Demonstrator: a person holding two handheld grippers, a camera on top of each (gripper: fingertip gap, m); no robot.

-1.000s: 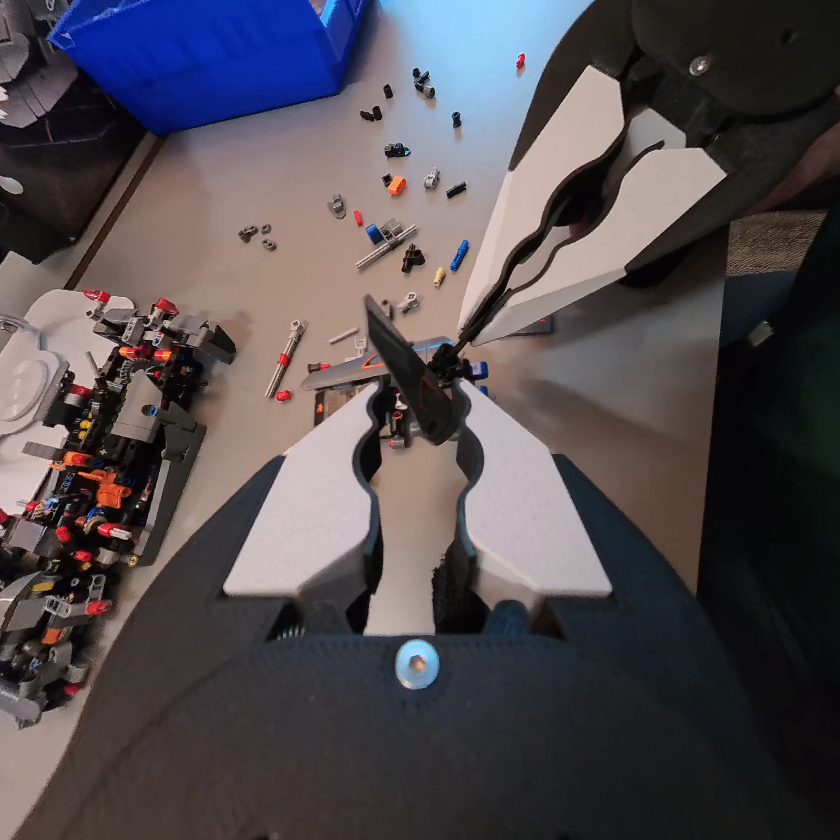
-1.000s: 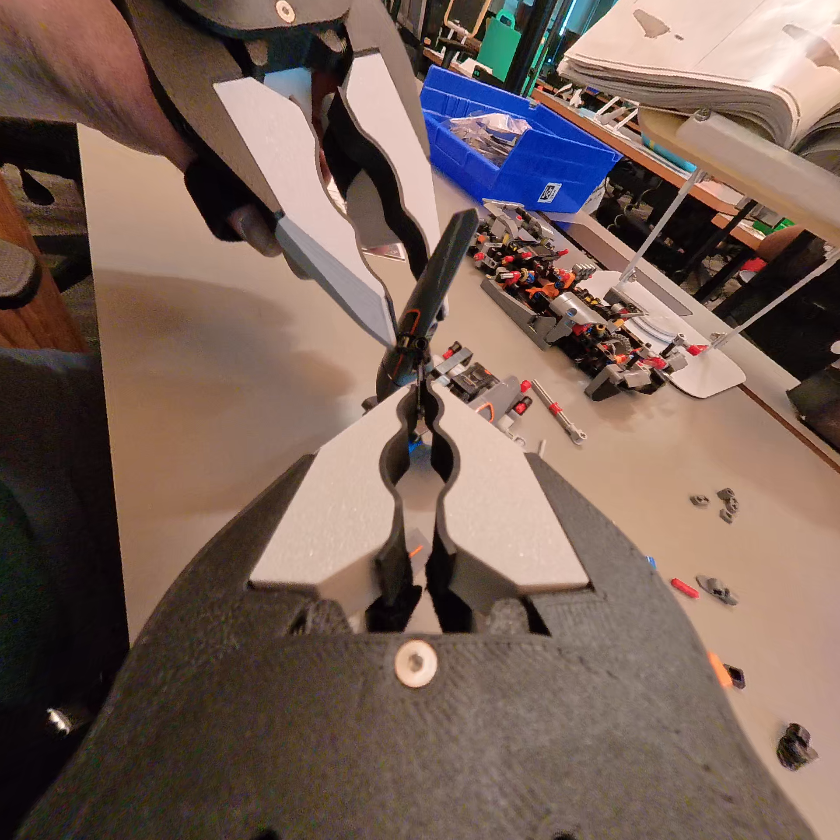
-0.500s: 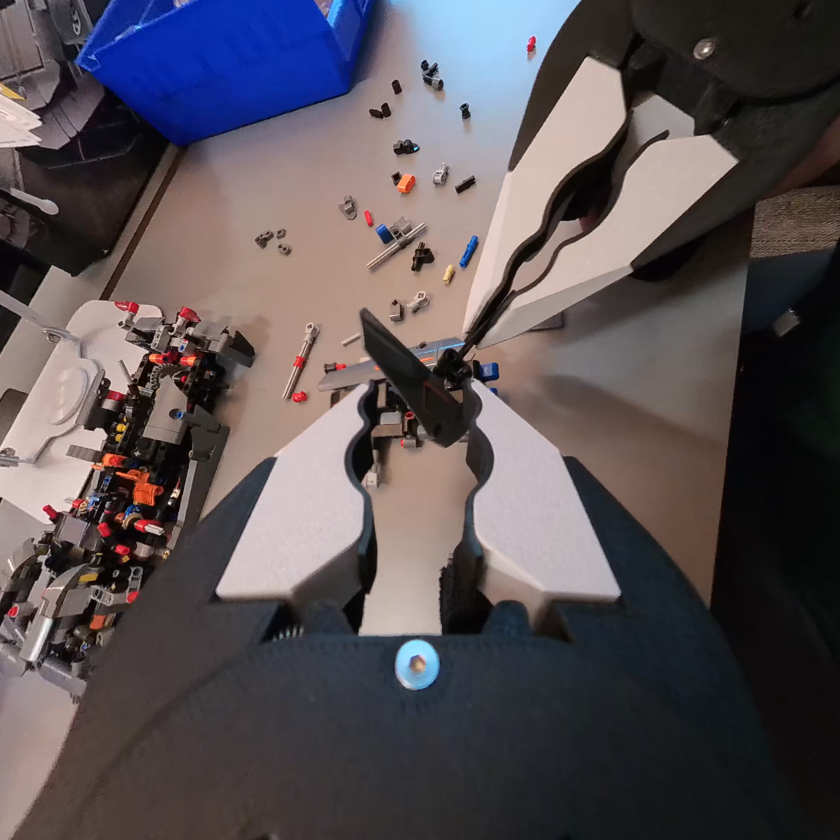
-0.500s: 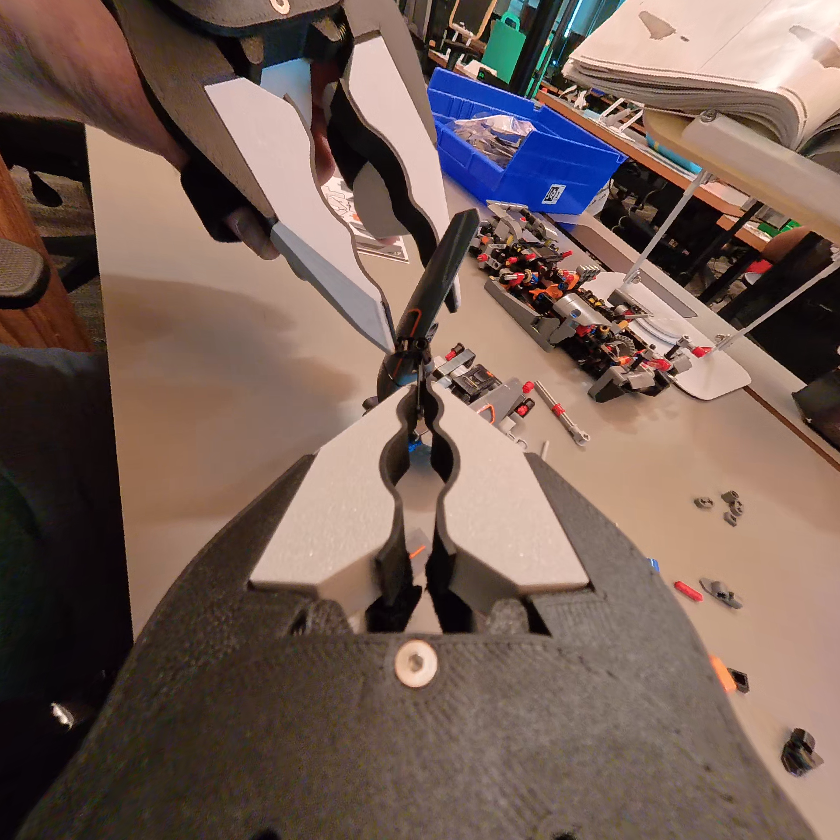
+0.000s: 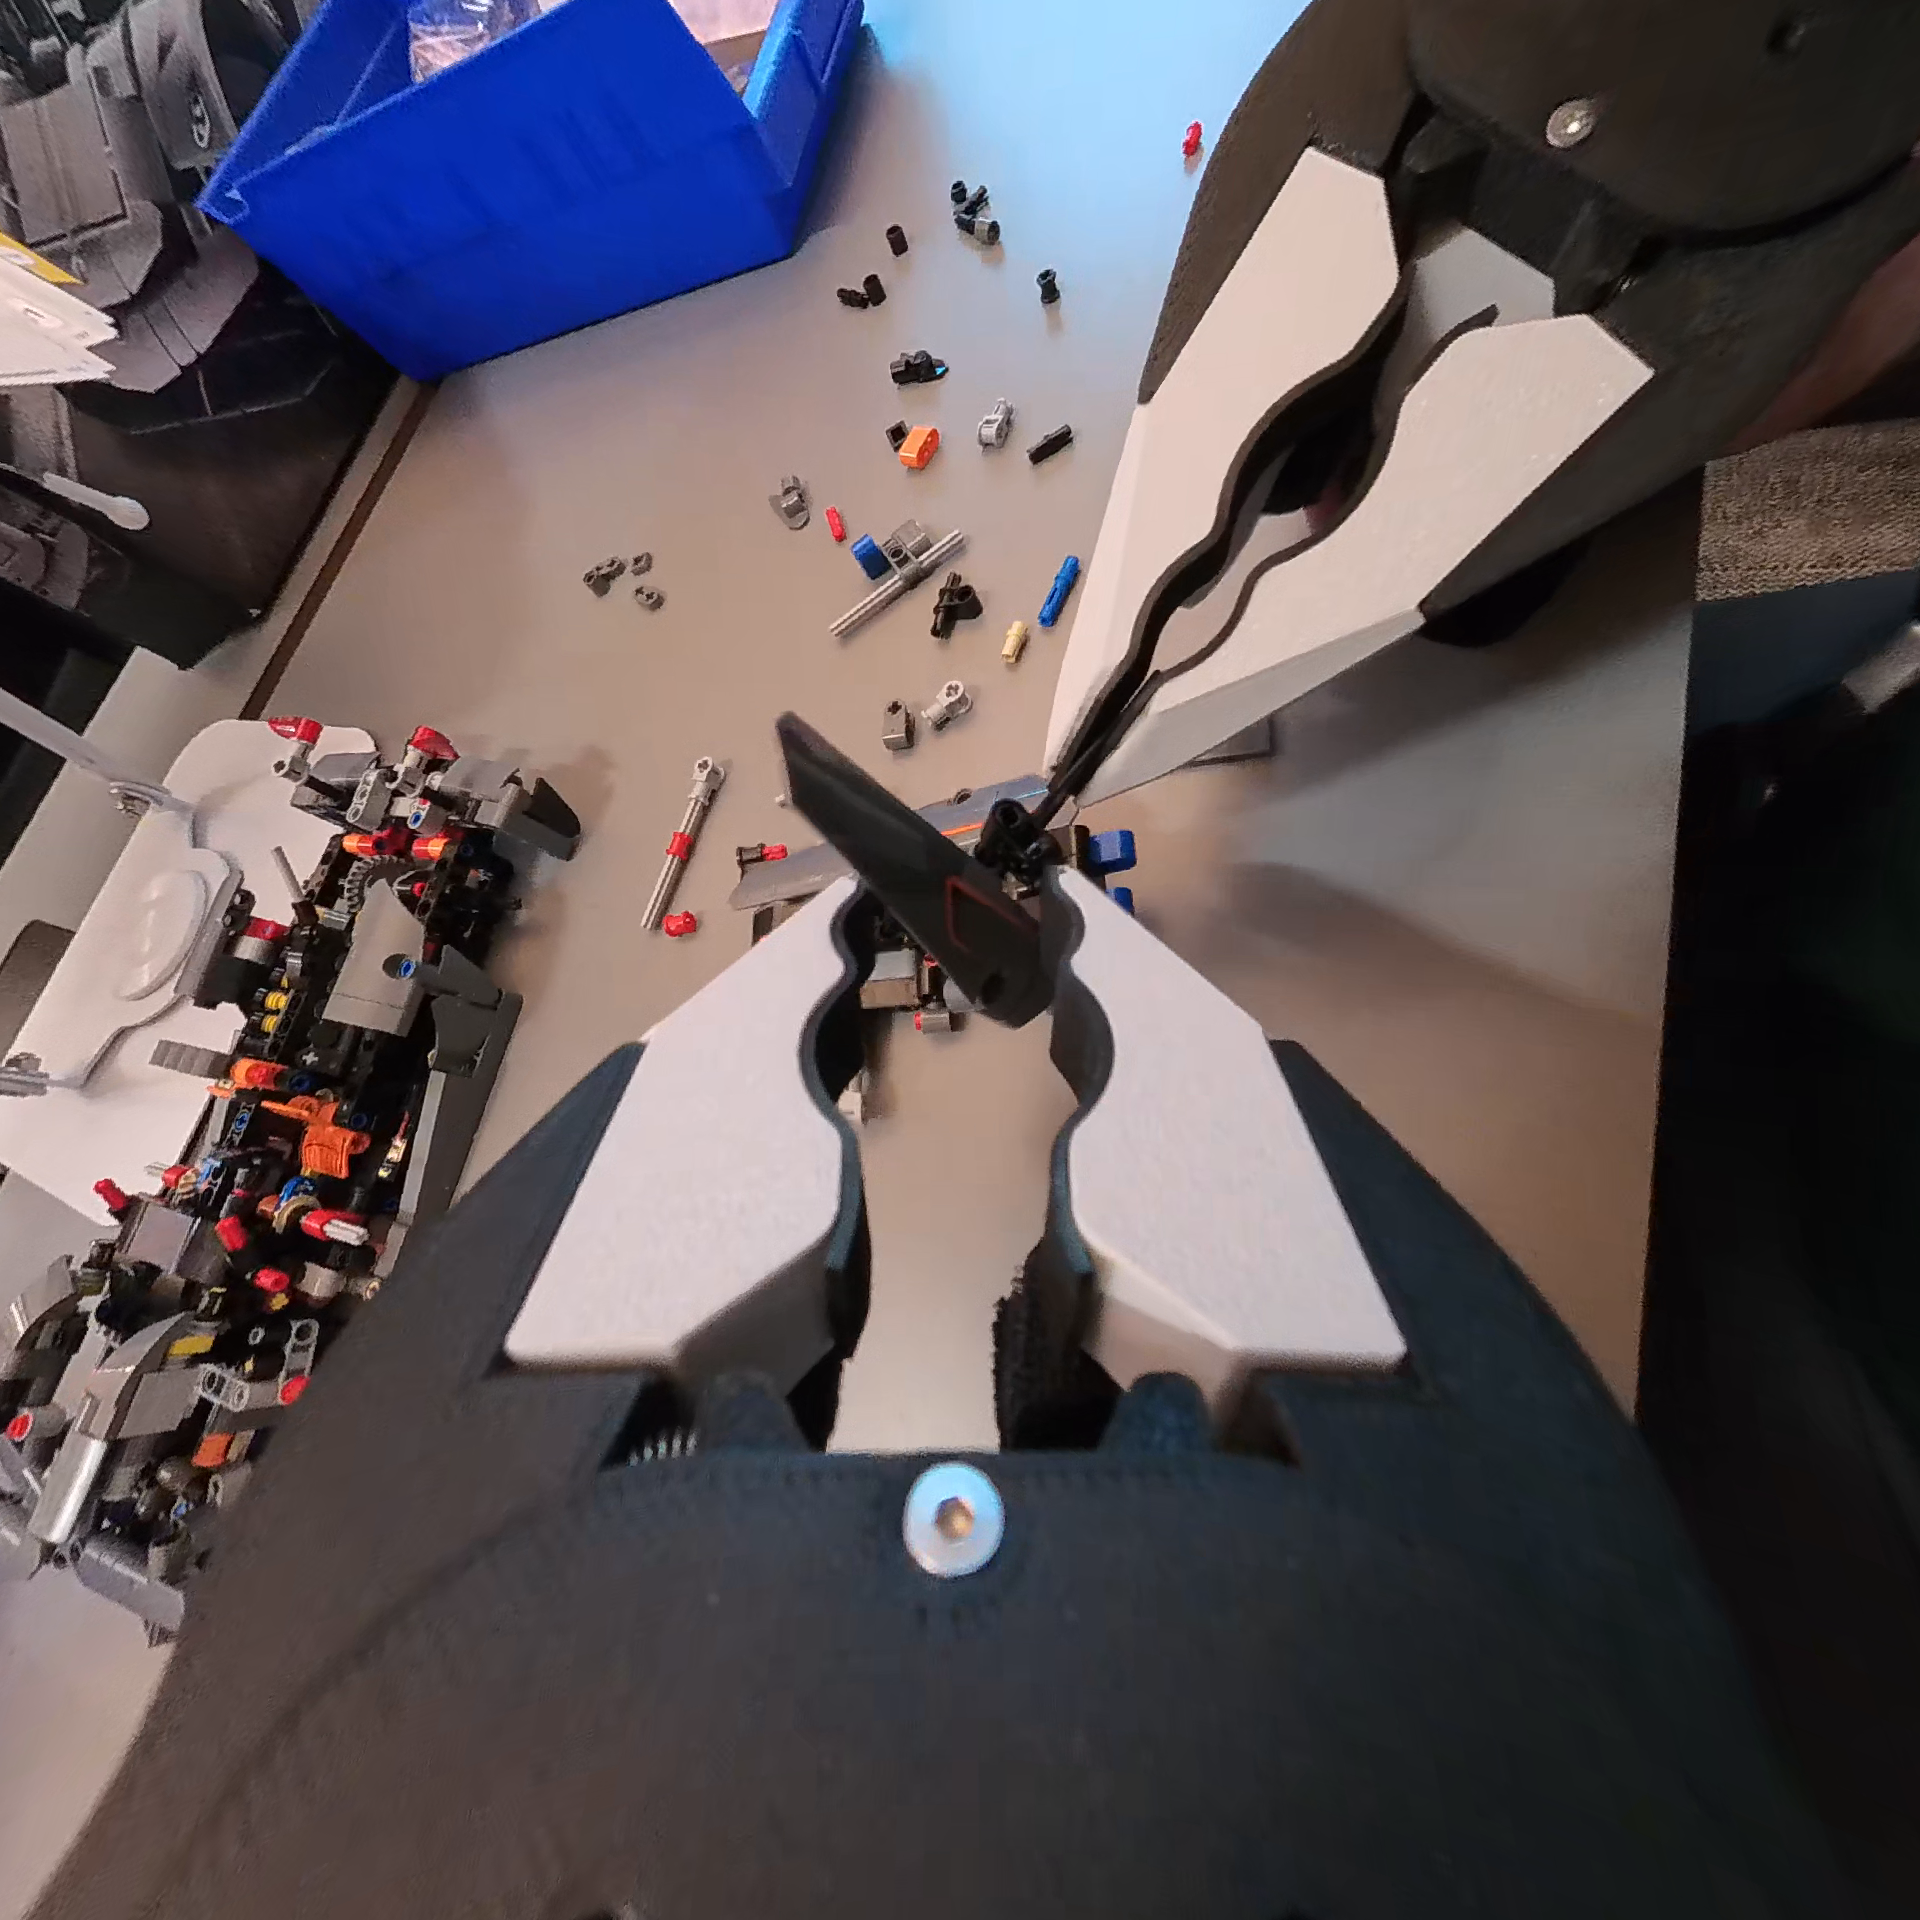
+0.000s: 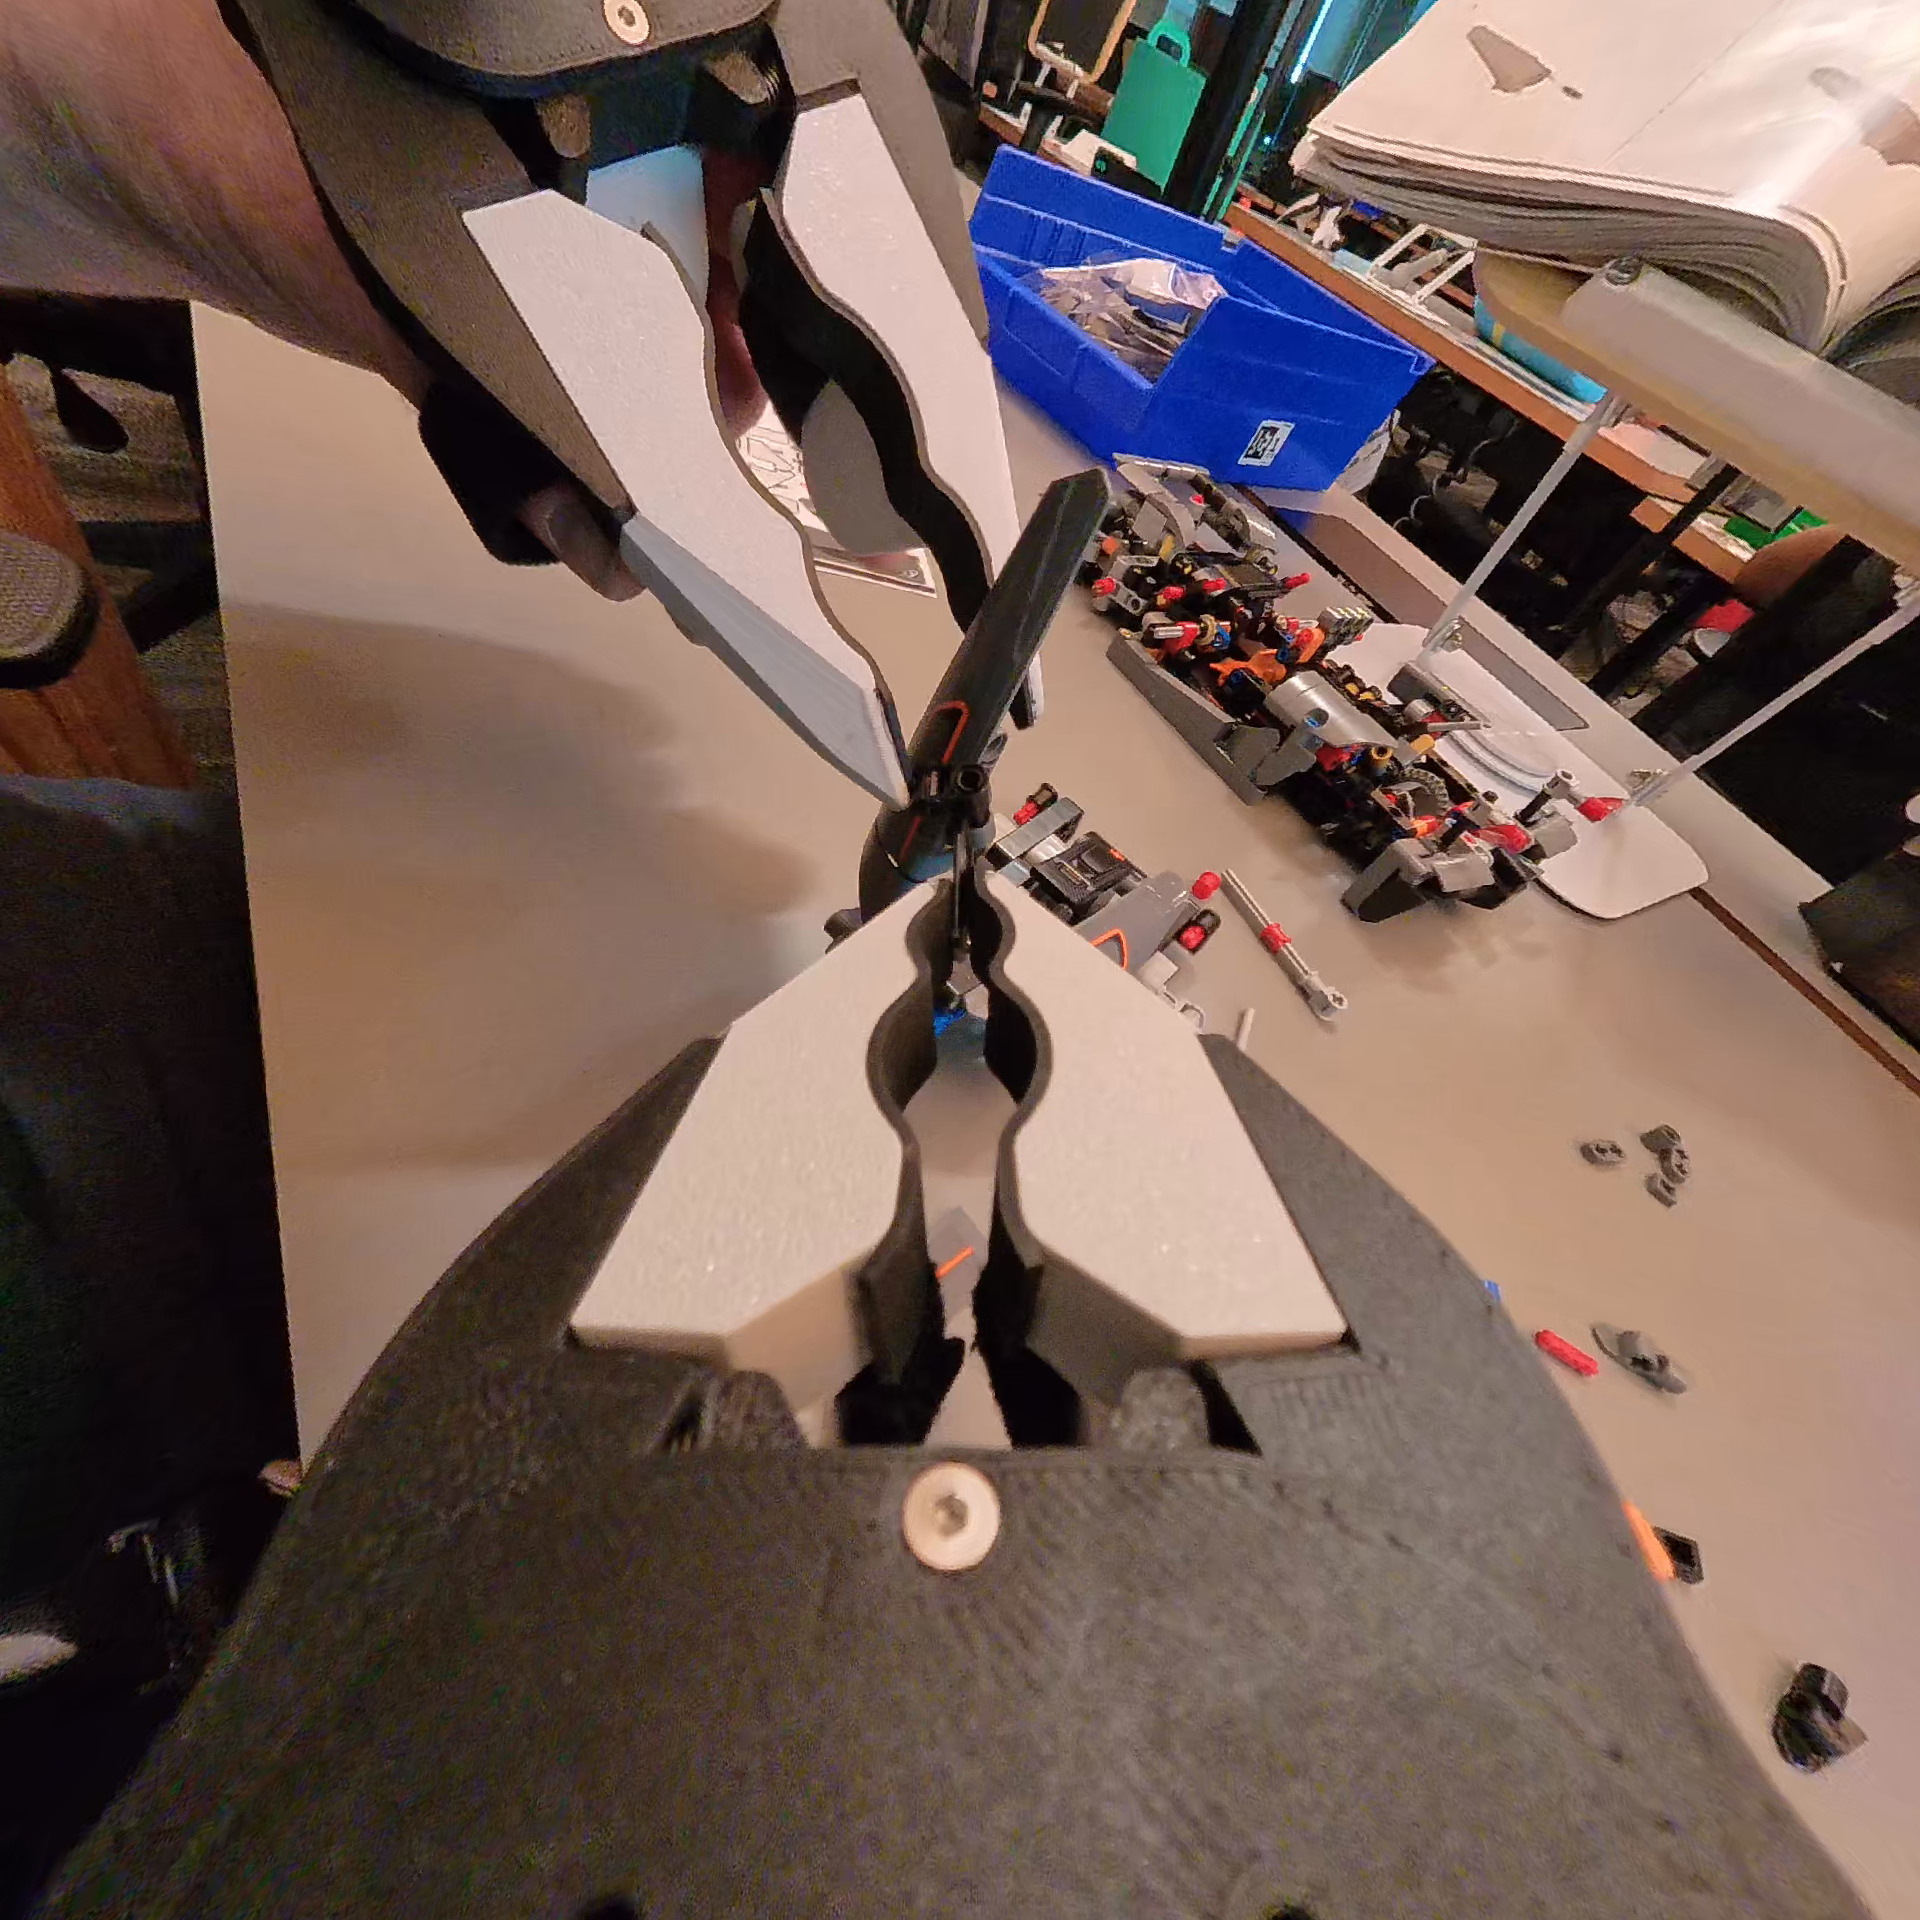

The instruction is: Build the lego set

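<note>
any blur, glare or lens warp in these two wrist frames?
Left wrist view: fisheye bends the table edge; bluish glare at top; chassis soft toward the left edge, black panel sharp. Right wrist view: warm light, broad soft shadow left of the left gripper; background shelves soft.

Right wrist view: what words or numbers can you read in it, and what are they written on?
Blue bin: its white sticker shows a black square pattern, too small to read.
Printed sheet on the table: mostly hidden, nothing readable.
Open book at the top right: pages too blurred to read.
No other writing can be made out.
</note>
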